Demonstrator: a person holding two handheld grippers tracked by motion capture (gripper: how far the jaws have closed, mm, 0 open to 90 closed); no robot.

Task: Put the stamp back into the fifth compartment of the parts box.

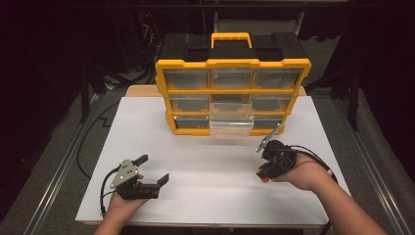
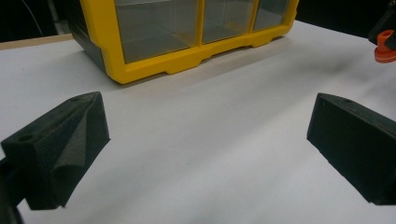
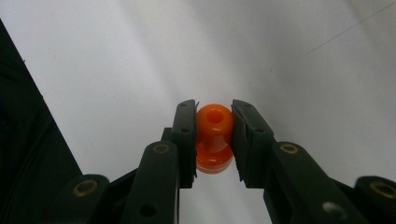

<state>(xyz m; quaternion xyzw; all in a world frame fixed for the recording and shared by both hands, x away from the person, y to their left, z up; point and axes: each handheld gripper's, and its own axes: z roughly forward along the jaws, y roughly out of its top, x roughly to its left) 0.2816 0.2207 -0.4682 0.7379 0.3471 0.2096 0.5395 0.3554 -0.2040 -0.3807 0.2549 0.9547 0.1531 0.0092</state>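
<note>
Pinching a small orange piece [image 3: 214, 140], the right gripper [image 3: 214, 122] has its two black jaws clenched on it from either side. In the right gripper view the piece looks like glossy, slightly translucent plastic: a rounded head with a dark round hole in its top, a narrower neck below, then a wider flared base, much like a little peg or pawn. It sits between the jaw tips, above the white counter [image 3: 116, 60]. From the high view the same orange piece [image 1: 265, 178] shows as a small bright spot at the near end of the right gripper [image 1: 264, 172], low over the counter's right side, well in front of the yellow organizer [image 1: 233, 91]. In the left gripper view it appears as an orange knob at the far upper right edge.

That organizer stands upright at the back of the counter, with a yellow frame, a yellow handle [image 1: 231, 39] and clear drawers; one clear drawer [image 1: 231, 119] in the middle column is pulled forward.

The left gripper [image 1: 152, 170] rests near the counter's front left, jaws released and spread wide with nothing between them.
</note>
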